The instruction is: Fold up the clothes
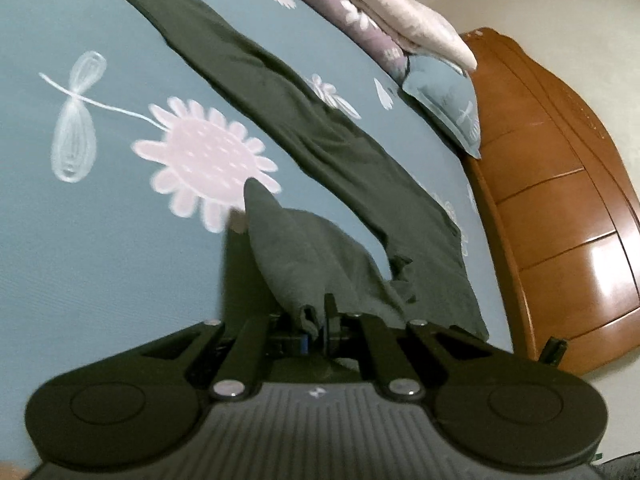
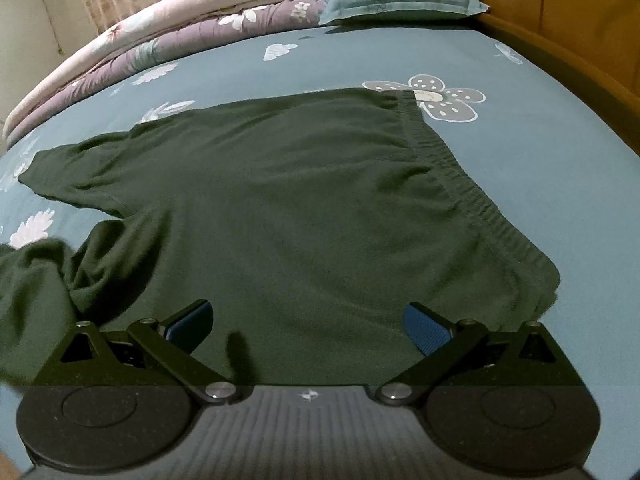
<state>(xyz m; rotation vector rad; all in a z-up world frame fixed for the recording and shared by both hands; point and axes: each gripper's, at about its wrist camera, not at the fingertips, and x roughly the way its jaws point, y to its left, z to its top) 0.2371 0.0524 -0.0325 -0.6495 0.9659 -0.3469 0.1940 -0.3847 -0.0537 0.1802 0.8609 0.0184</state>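
Trousers (image 2: 280, 208) on bedsheet (image 2: 540, 184) — hem bunched in left claw (image 1: 316, 320), fingertips hidden — right claw (image 2: 308, 326) apart

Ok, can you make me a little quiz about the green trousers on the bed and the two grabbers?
1. True or false: the left gripper is shut on a fold of the green trousers.
2. How does the right gripper stand? A) shut on cloth B) open above the trousers C) holding the pillow
3. Fill in: the trousers lie on a blue bedsheet printed with ____.

Key: 1 true; 2 B; 3 flowers
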